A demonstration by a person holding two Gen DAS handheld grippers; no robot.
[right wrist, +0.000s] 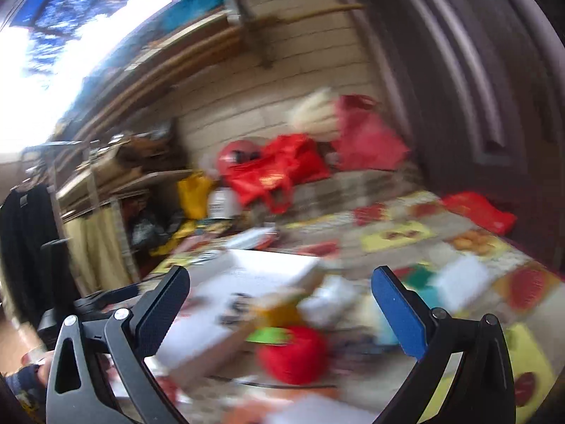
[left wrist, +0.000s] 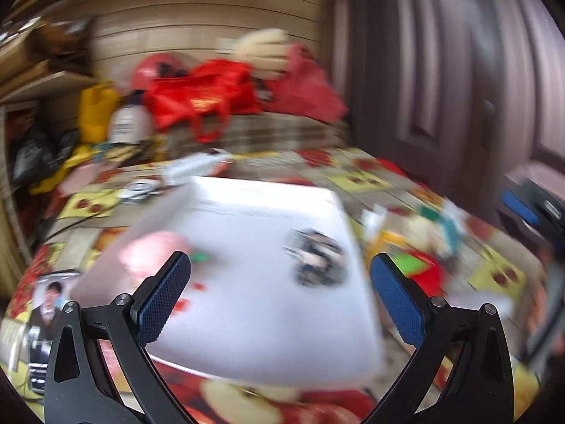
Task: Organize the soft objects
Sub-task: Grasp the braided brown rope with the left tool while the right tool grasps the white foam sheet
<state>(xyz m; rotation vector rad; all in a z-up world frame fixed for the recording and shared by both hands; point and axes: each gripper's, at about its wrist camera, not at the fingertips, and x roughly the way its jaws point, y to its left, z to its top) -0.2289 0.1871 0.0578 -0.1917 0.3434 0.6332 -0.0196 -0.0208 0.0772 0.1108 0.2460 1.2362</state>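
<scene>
Both views are blurred by motion. A shallow white box (left wrist: 254, 254) lies on the fruit-patterned tablecloth; a pink soft toy (left wrist: 152, 251) sits in its left side and a black-and-white round soft object (left wrist: 317, 265) towards its right. My left gripper (left wrist: 280, 293) hovers open above the box, holding nothing. To the right of the box lie a red soft toy with a green leaf (right wrist: 293, 353), an orange one (right wrist: 279, 312) and several pale and teal ones (right wrist: 423, 289). My right gripper (right wrist: 280, 307) is open above the red toy. The white box (right wrist: 247, 282) lies left of it.
Red bags (left wrist: 201, 99) and a cream plush (left wrist: 261, 49) pile at the table's far end by the wall. A white bottle (left wrist: 127, 123), yellow bag (left wrist: 93, 113) and shelves stand at the back left. A magazine (left wrist: 42, 304) lies front left. A dark door (left wrist: 459, 70) stands on the right.
</scene>
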